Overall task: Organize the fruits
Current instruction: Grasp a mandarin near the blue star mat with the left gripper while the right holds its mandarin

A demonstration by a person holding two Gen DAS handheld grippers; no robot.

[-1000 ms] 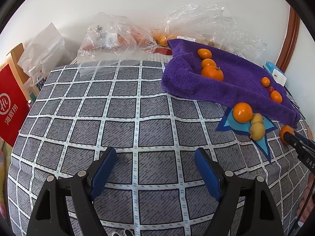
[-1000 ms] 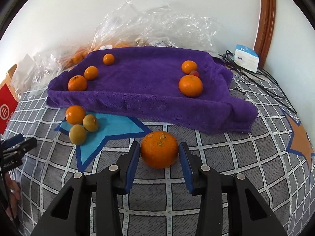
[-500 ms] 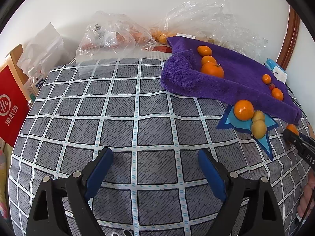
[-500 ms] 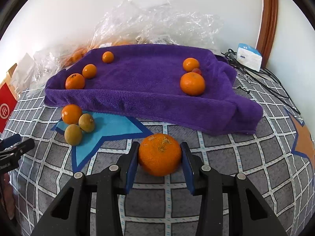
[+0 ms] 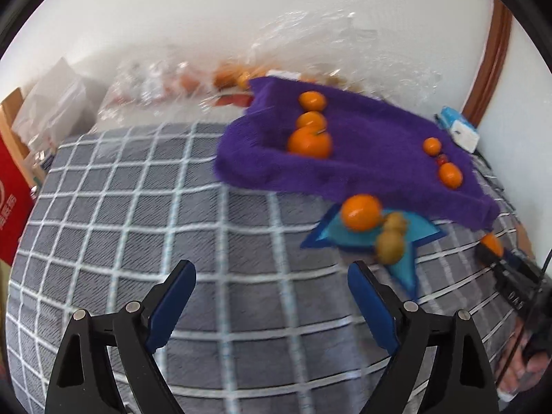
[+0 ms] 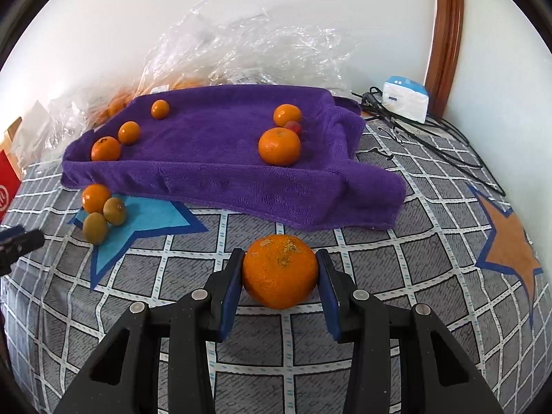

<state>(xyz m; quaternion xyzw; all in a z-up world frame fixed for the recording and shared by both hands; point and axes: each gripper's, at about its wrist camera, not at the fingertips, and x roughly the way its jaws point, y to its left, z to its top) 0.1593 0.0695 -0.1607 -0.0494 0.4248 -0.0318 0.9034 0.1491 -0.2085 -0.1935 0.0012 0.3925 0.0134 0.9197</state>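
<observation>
My right gripper (image 6: 280, 272) is shut on a large orange (image 6: 279, 270), held just above the grey checked cloth in front of the purple towel (image 6: 214, 158). On the towel lie several oranges, the largest at right (image 6: 279, 146), and a small red fruit (image 6: 293, 126). An orange (image 6: 96, 198) and two green-brown fruits (image 6: 95, 227) sit on a blue star patch left of the towel. My left gripper (image 5: 272, 296) is open and empty over the cloth; the same fruits (image 5: 360, 212) lie ahead to its right.
Clear plastic bags (image 6: 241, 55) with more fruit lie behind the towel against the wall. A white and blue box (image 6: 405, 101) and black cables (image 6: 431, 138) are at back right. A red carton (image 5: 10, 207) stands at left.
My right gripper has lifted the large orange slightly and moved toward the towel. My left gripper has swung to the right, blurring its view, with its jaws still open.
</observation>
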